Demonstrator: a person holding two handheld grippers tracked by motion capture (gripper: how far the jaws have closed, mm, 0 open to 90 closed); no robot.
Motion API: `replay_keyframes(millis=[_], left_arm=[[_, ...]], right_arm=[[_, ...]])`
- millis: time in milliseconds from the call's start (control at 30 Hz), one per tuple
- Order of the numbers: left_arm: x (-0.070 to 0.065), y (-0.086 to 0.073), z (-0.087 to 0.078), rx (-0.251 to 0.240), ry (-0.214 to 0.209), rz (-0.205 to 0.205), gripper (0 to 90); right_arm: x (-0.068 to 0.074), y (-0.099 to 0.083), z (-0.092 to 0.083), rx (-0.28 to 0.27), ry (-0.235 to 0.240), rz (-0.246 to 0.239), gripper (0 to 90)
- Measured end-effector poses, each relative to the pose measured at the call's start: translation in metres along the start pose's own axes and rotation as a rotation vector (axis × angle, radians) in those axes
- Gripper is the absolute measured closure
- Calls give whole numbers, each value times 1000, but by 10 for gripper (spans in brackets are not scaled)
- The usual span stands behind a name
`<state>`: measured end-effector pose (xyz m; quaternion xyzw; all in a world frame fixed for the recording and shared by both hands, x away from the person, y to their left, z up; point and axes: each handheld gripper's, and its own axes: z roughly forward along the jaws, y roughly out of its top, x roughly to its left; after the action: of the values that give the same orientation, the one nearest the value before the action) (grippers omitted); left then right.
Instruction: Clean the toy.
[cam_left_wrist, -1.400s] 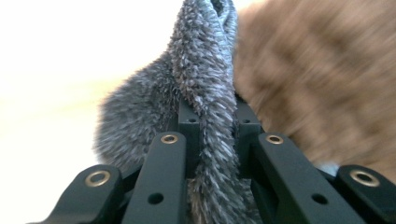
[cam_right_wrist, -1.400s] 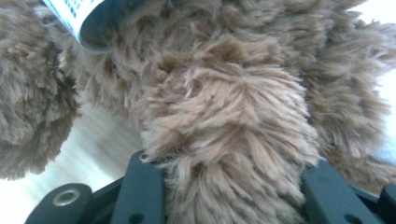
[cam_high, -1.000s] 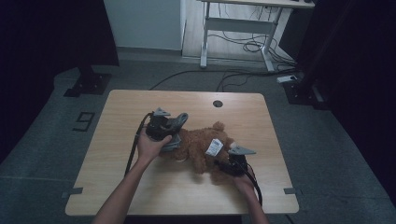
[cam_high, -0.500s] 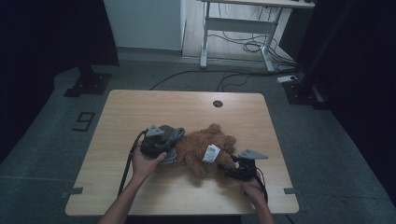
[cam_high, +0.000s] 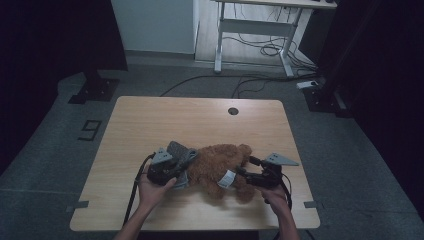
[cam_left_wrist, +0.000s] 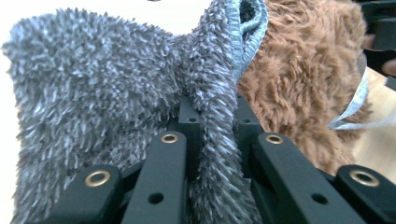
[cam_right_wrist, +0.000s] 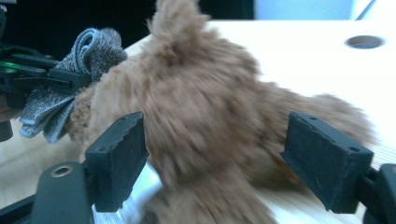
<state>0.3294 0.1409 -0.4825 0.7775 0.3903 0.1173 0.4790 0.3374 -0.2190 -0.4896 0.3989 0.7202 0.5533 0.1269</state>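
I worked over a pale wooden tabletop (cam_high: 150, 120) with a round cable hole (cam_high: 233, 111), standing on grey floor (cam_high: 65, 130); a white desk frame (cam_high: 255, 30) and loose cables (cam_high: 250, 47) sat behind. The brown plush toy (cam_high: 220, 167) lay near the front edge. My left gripper (cam_high: 175, 167) had its jaws clamped on a grey fuzzy cloth (cam_left_wrist: 116, 93) against the toy. My right gripper (cam_right_wrist: 219, 158) had just been opening its jaws, which straddled the toy without pressing it.

The left gripper (cam_high: 181, 167), jaws clamped, sits left of the brown plush toy (cam_high: 220, 167); the right gripper (cam_high: 246, 172), right of it, has just been opening its jaws.
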Motion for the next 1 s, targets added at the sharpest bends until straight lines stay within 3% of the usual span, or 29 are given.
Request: replay_keyframes(millis=[133,267,367,467,533,667,767,900,1000], left_arm=[[-1,-4,-3,3,-5,-1,785],[2,-8,-3,2,-32,-20,785],[-1,-11,-3,4,-27,-12,785],[-2,-12,-1,-4,-20,-15,786],[0,-9,4,-2,-16,-16,786],[6,5,18,18,-6,-26,786],[2,22,16,22,-12,-28,785],[-19,49,12,-16,-27,33,781],[-43,69,30,-11,-57,75,777]], right_arm=[[12,-6,29,113,31,-34,218],[12,-15,35,139,43,-17,344],[13,-21,36,180,52,-48,461],[12,-25,36,168,52,-45,514],[13,-24,37,164,24,-63,527],[10,-21,43,142,-66,-95,535],[5,-21,44,125,-75,-80,538],[1,-24,41,116,-60,-79,537],[2,-26,40,103,-57,-93,534]])
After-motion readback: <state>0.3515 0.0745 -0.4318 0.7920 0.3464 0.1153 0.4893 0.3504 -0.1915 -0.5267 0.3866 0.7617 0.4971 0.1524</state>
